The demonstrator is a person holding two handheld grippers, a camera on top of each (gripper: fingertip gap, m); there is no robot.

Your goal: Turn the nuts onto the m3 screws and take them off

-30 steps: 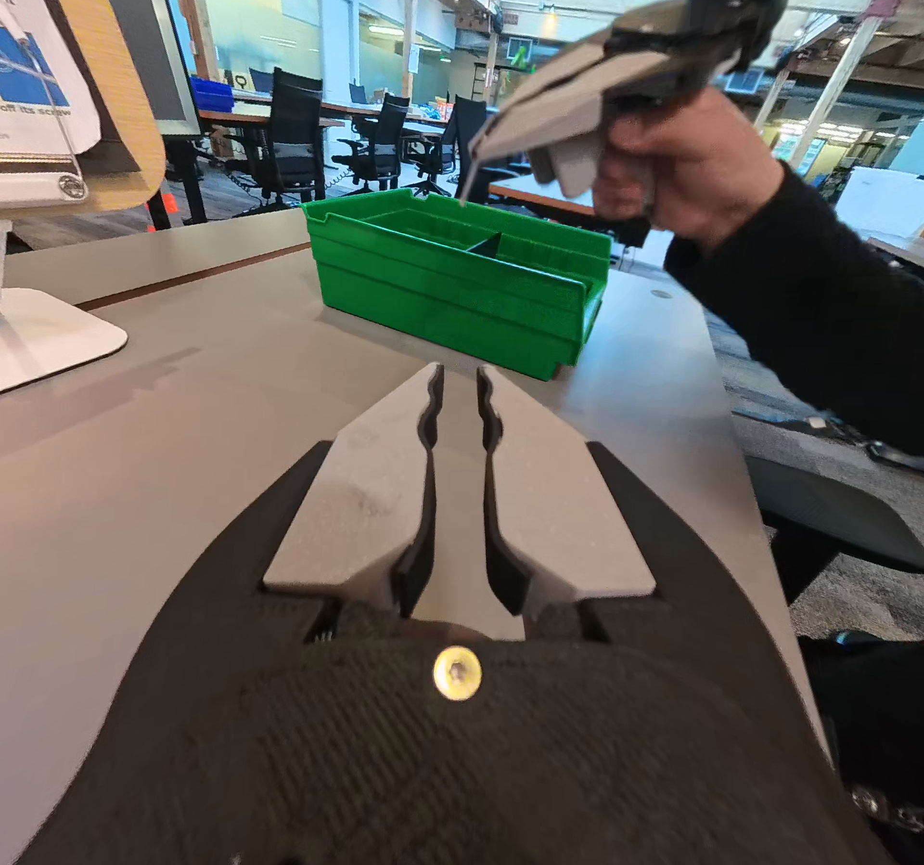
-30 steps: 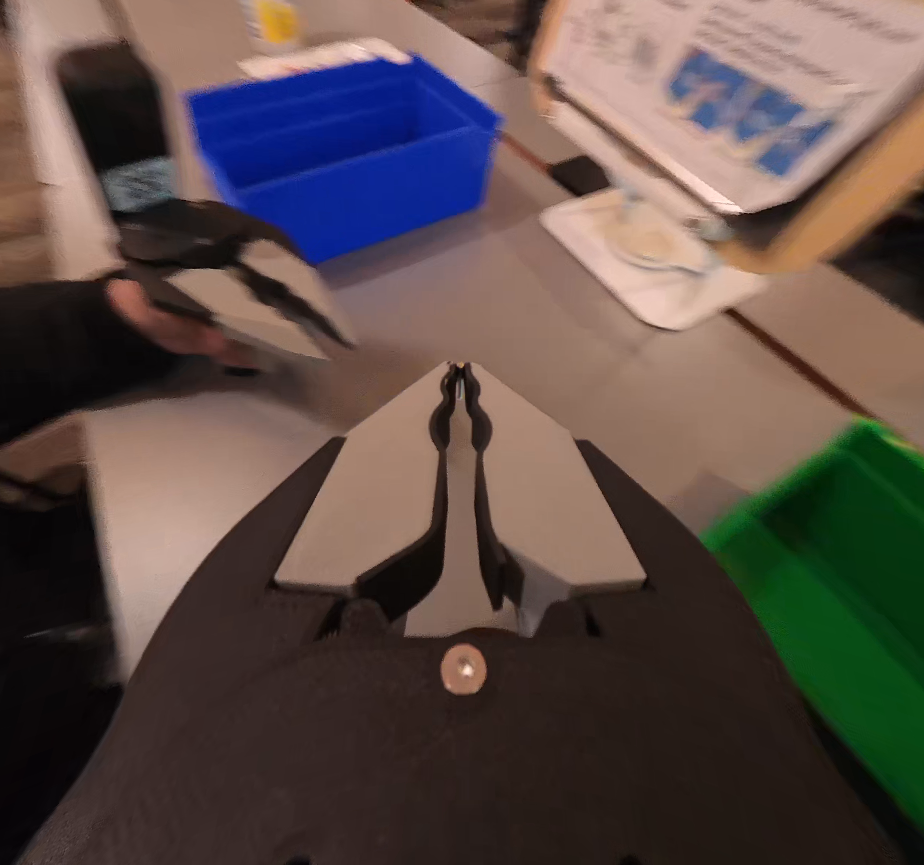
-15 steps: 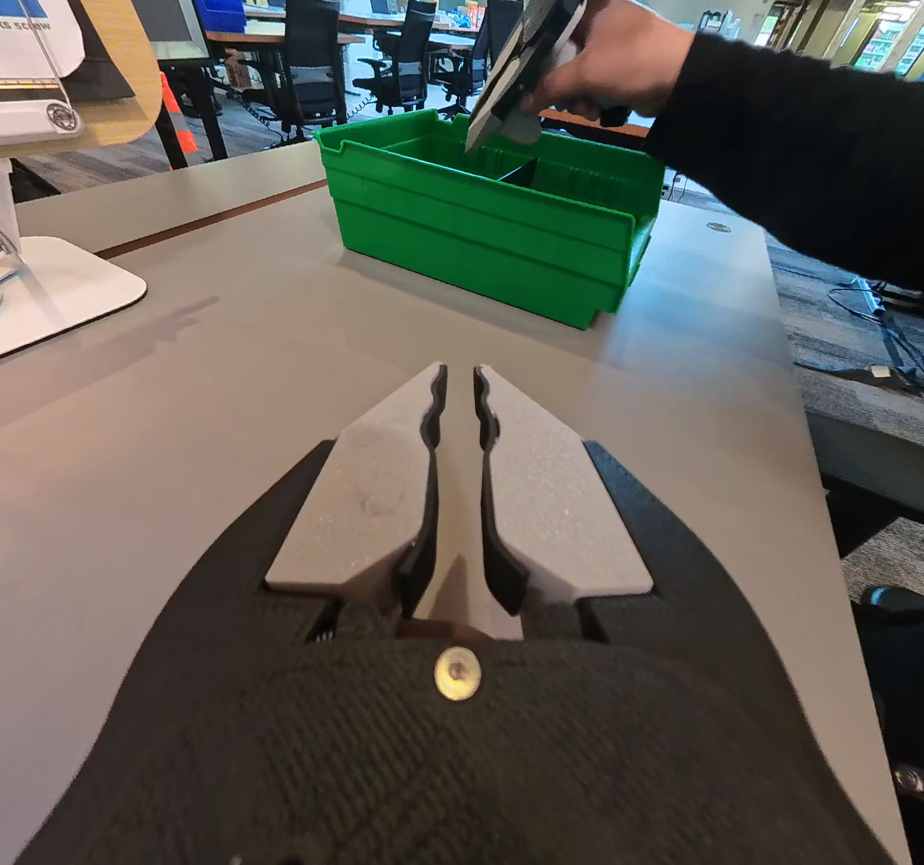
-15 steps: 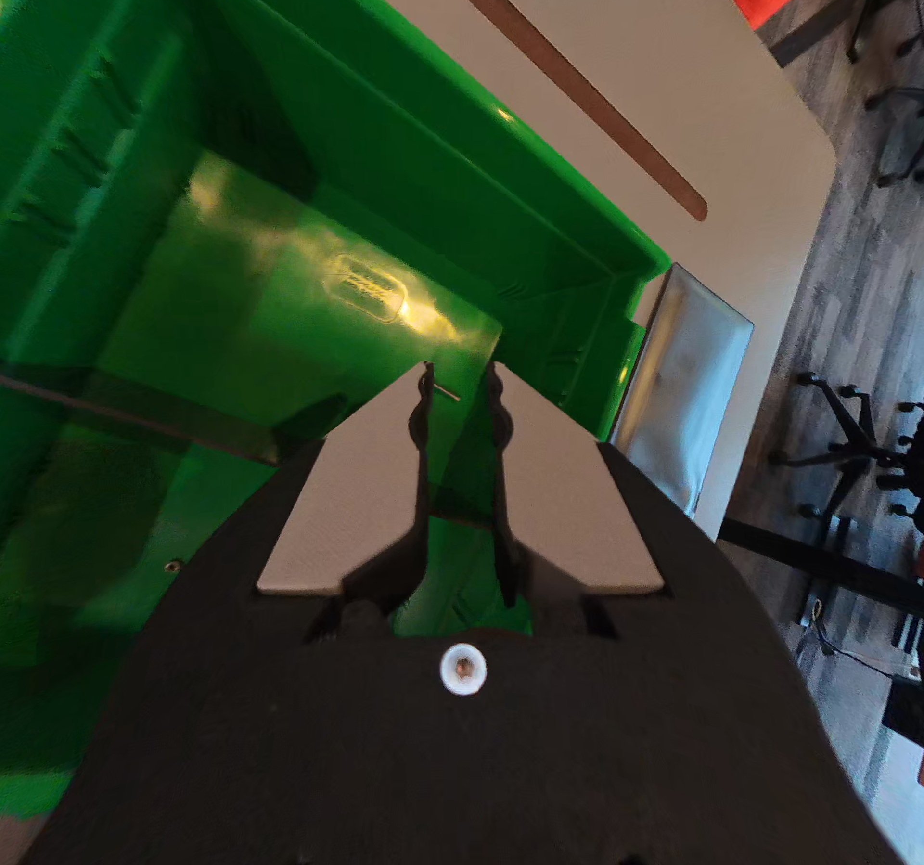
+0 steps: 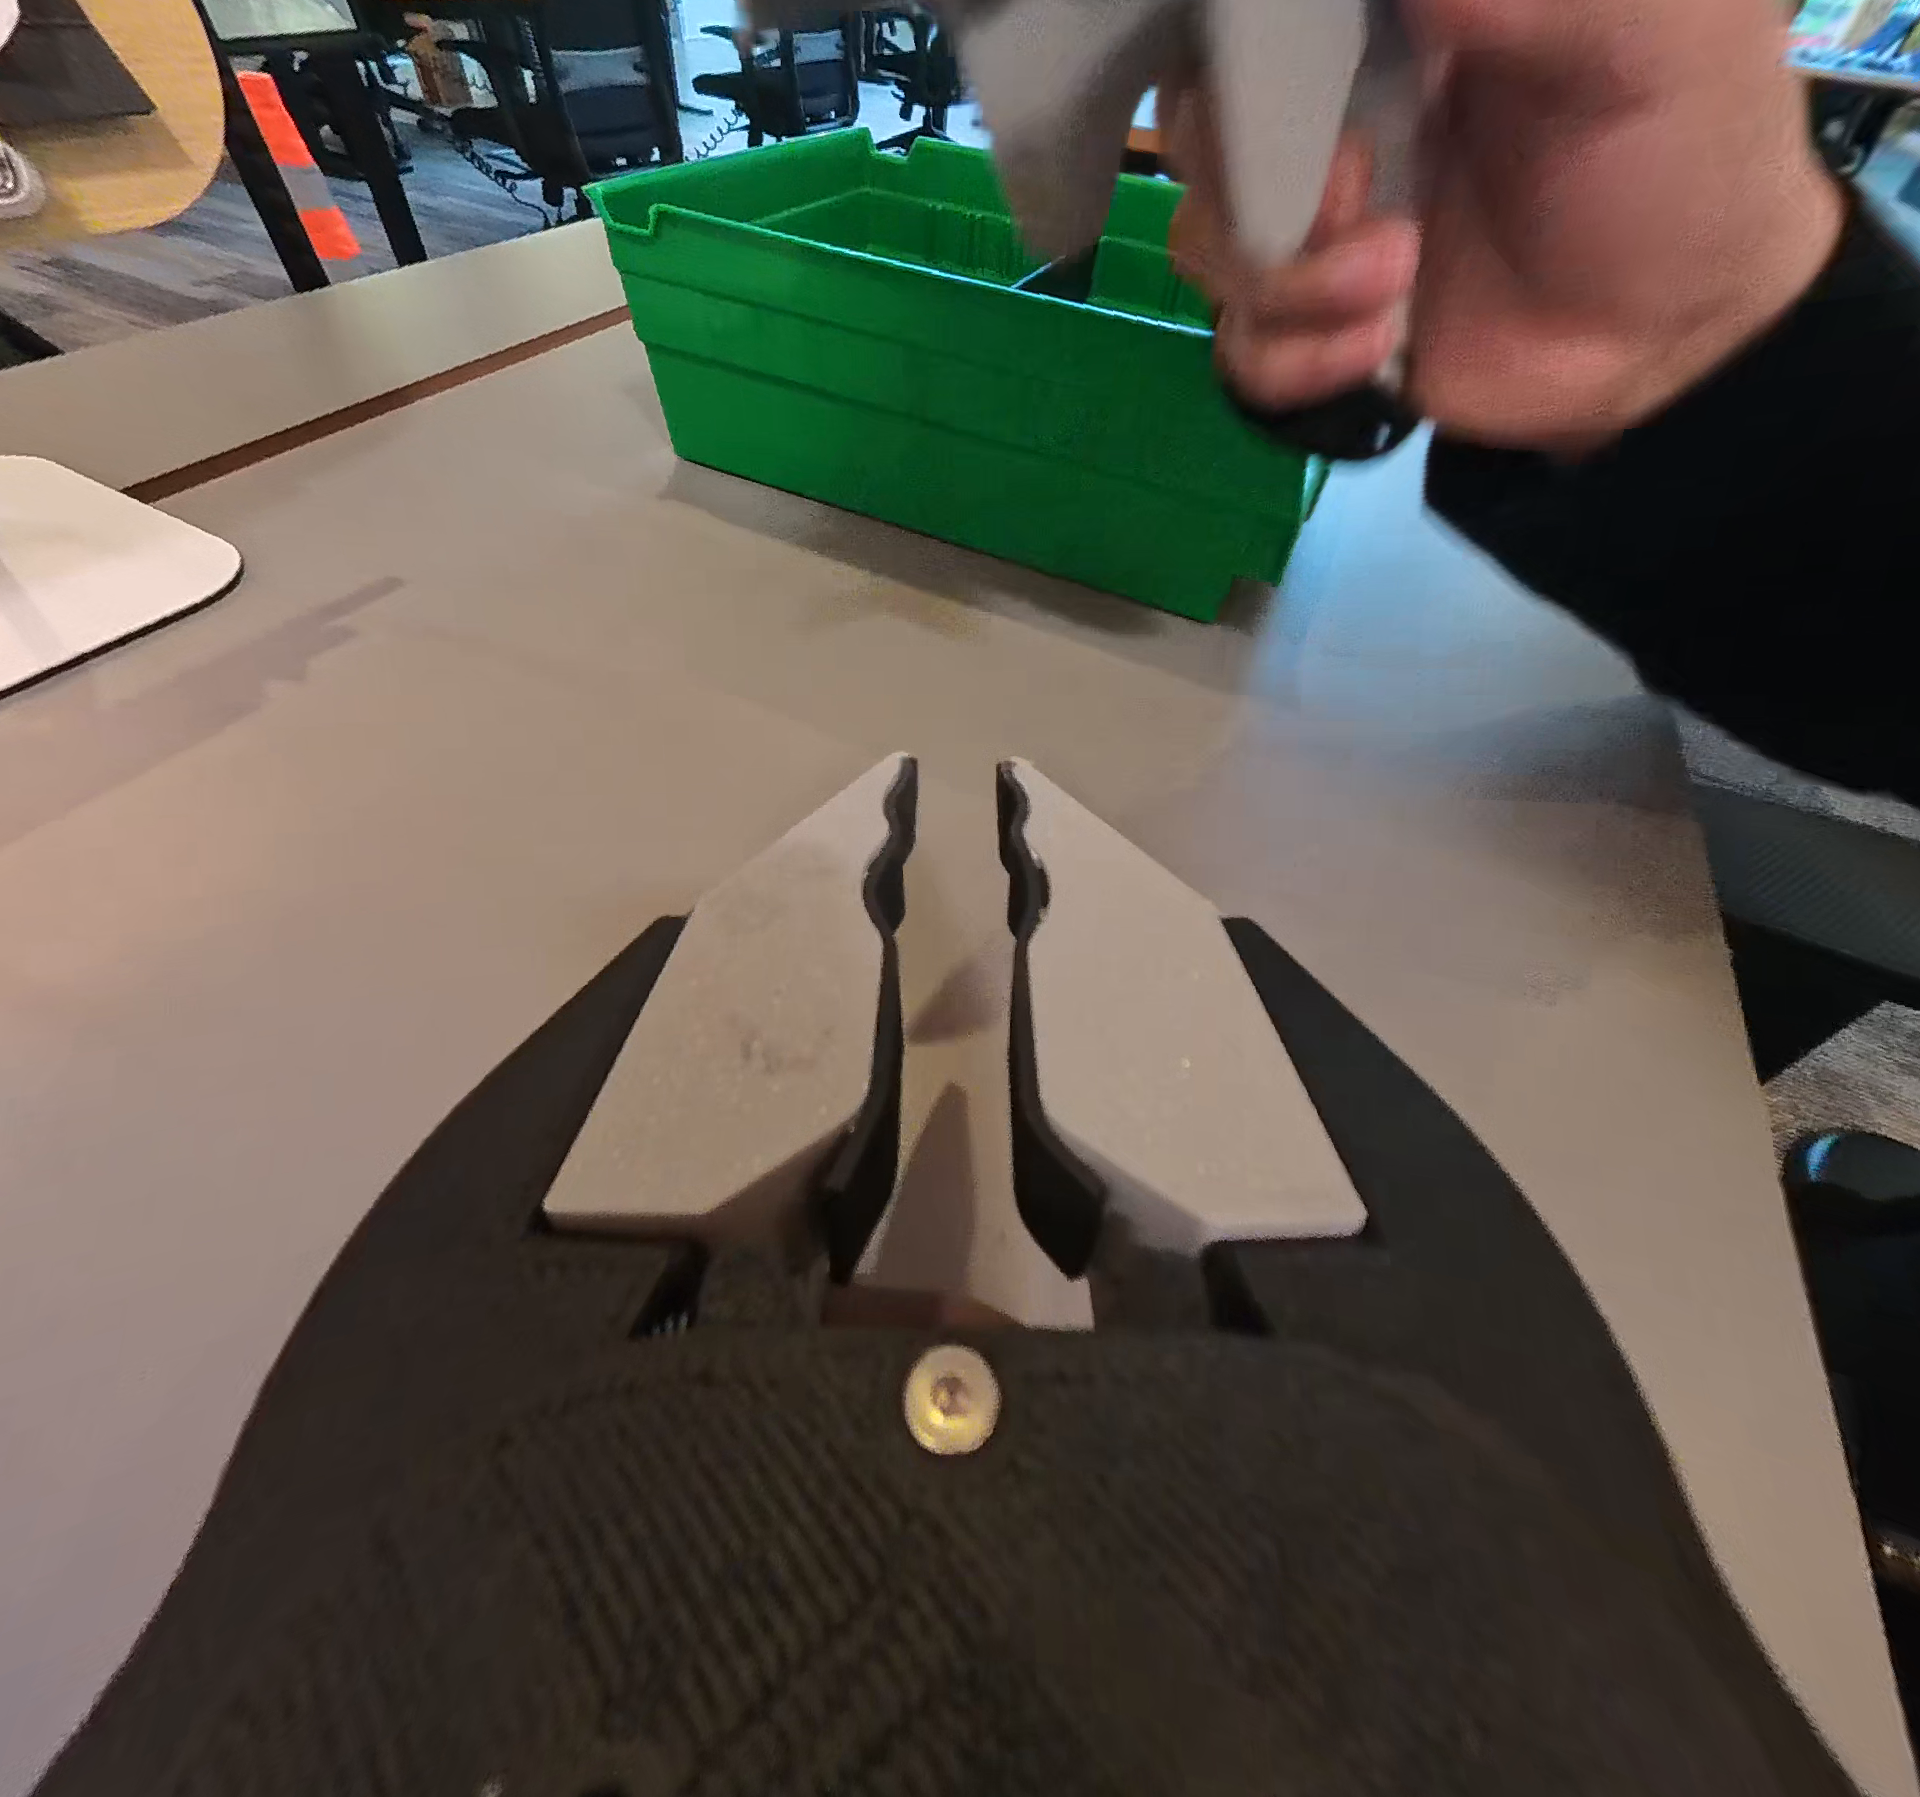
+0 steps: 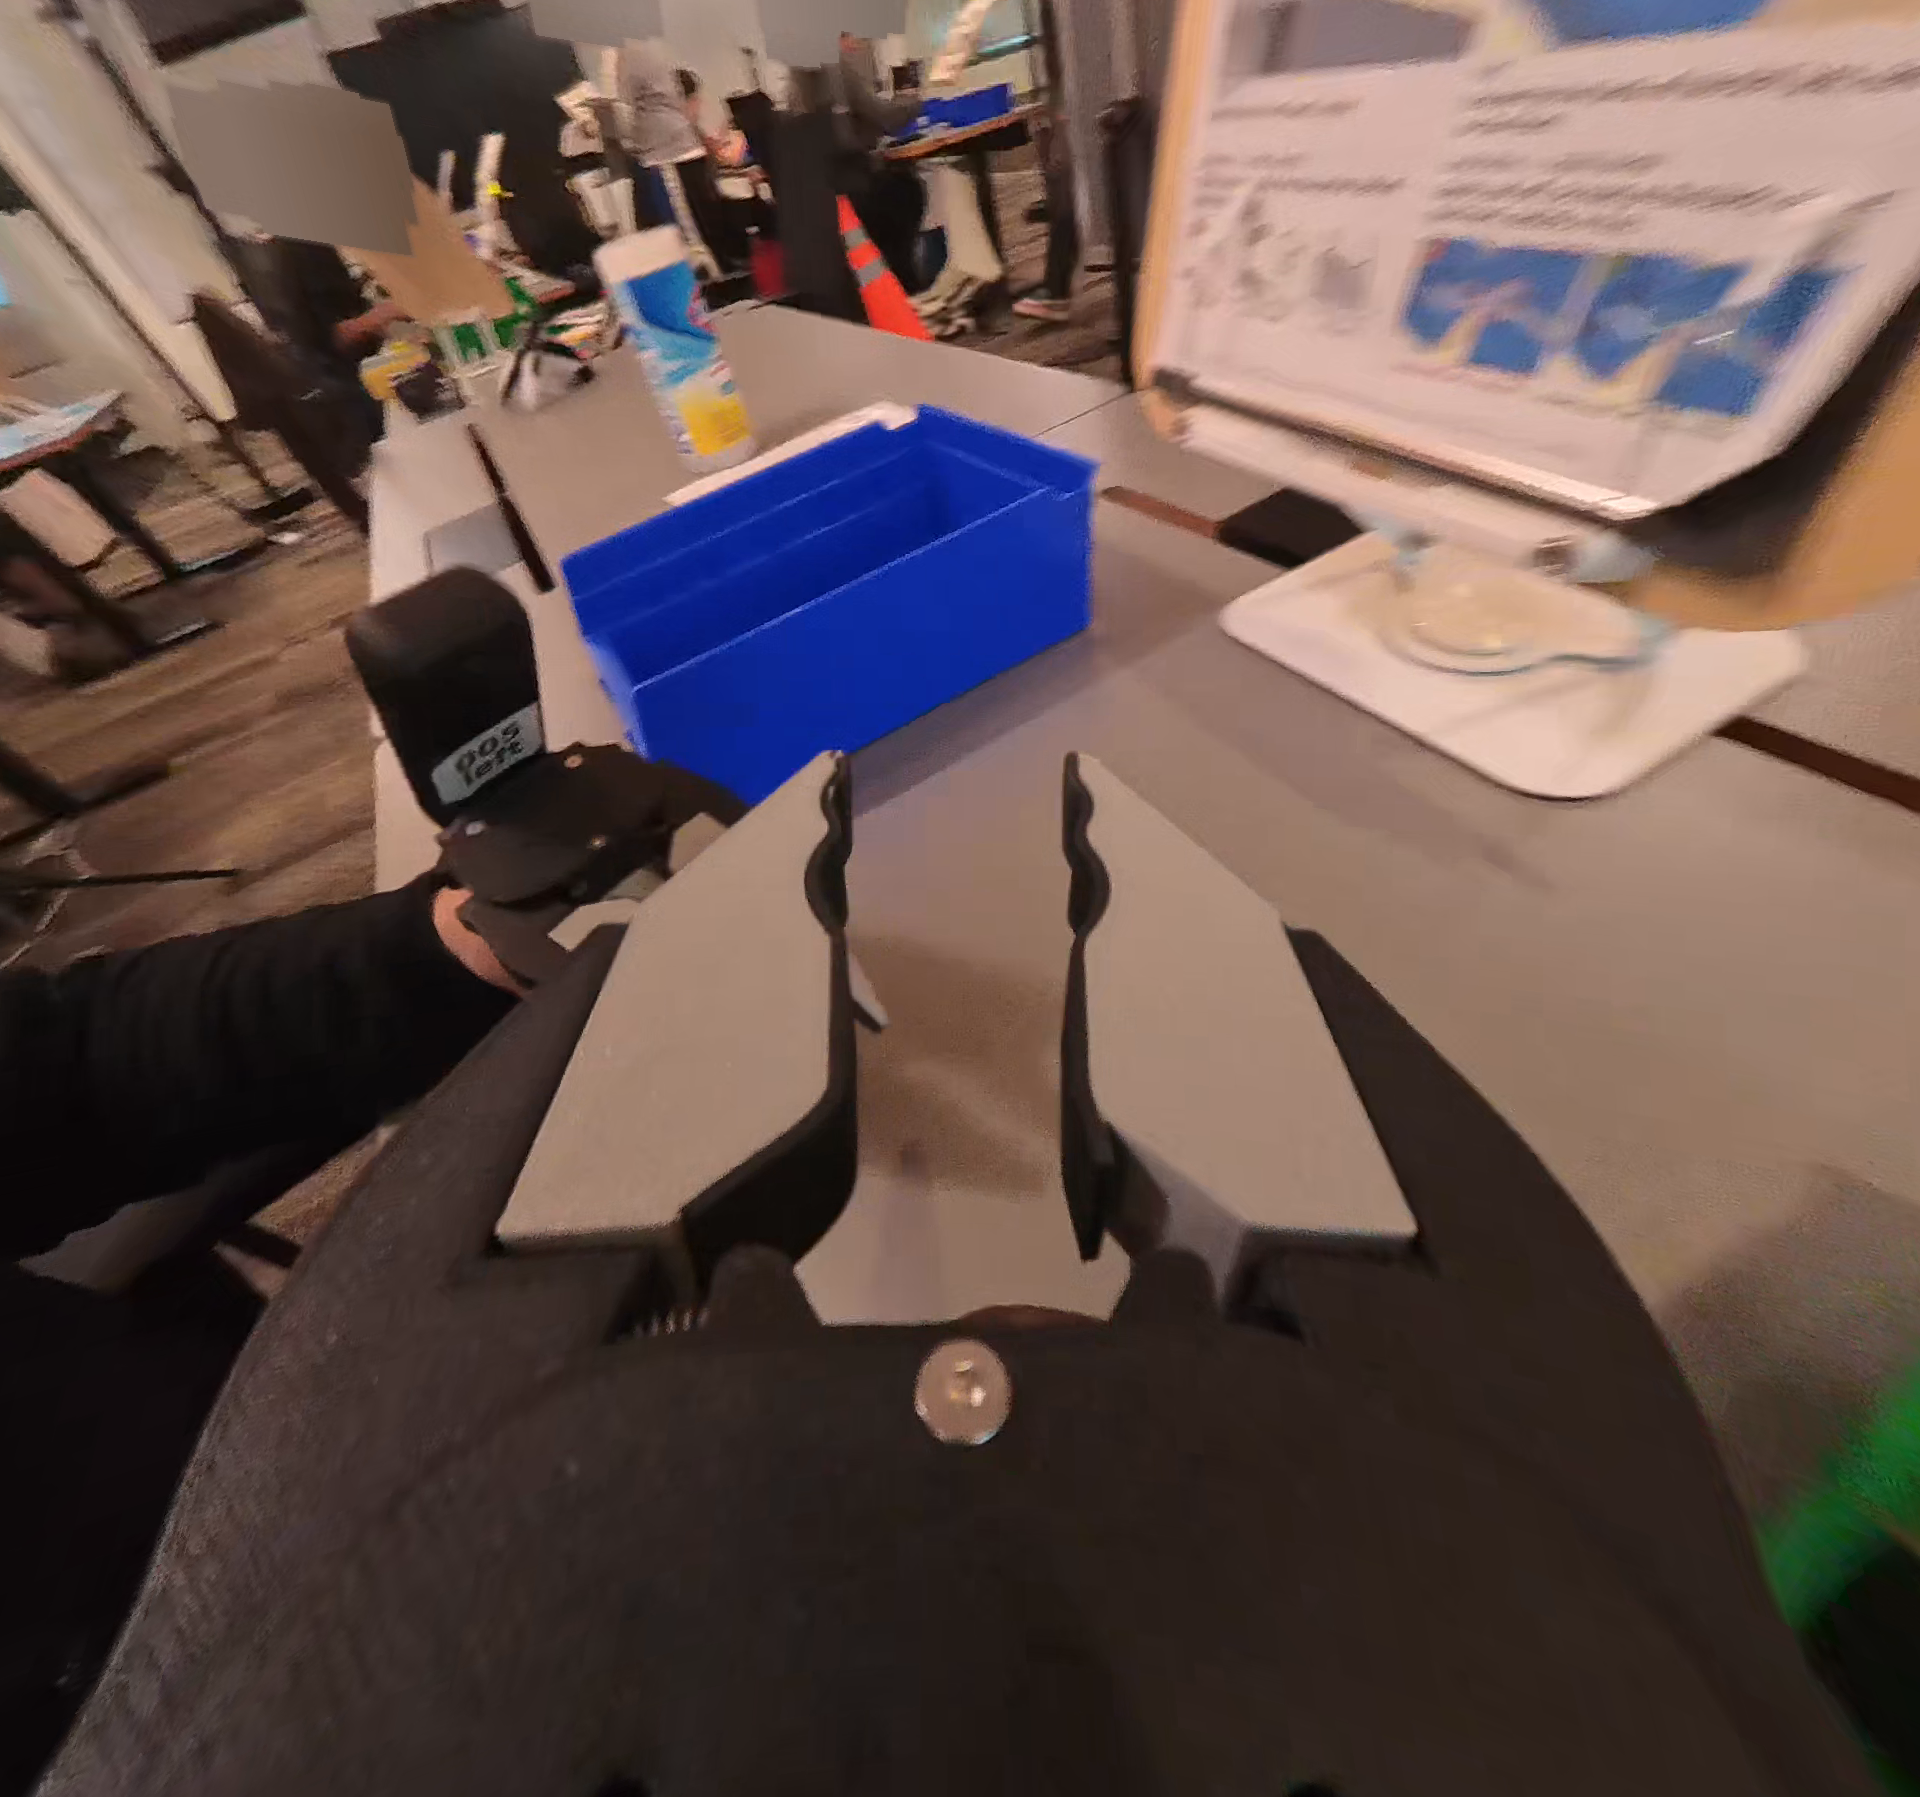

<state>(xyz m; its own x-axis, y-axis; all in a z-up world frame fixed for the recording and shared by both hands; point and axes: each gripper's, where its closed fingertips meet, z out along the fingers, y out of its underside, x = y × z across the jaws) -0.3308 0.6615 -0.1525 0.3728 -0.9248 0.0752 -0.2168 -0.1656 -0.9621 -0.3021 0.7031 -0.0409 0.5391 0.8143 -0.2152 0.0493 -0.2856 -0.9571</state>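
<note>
My left gripper (image 5: pixel 956 781) hovers low over the grey table (image 5: pixel 468 760), its jaws a narrow gap apart with nothing between them. The green bin (image 5: pixel 935 417) with an inner divider stands ahead of it. My right gripper (image 6: pixel 951 791) is open and empty above the table. In the left wrist view it (image 5: pixel 1158 241) is blurred, held by a hand (image 5: pixel 1558 189) above the bin's right end. The left gripper's black body (image 6: pixel 540 843) shows at the left of the right wrist view. No screw or nut is visible.
A blue bin (image 6: pixel 831 604) stands on the table beyond the right gripper. A sign stand with a white base (image 6: pixel 1507 687) is at the right. A wipes canister (image 6: pixel 681 345) stands behind the blue bin. People and office chairs are in the background. Across from one pair of fingers to the other is roughly 12 cm. Both grippers' tips are roughly 35 cm from the white base (image 6: pixel 1507 687).
The right gripper held a small screw, swung over the green bin and opened; it is now out of the bin, wide open and empty. The left gripper has barely moved.
</note>
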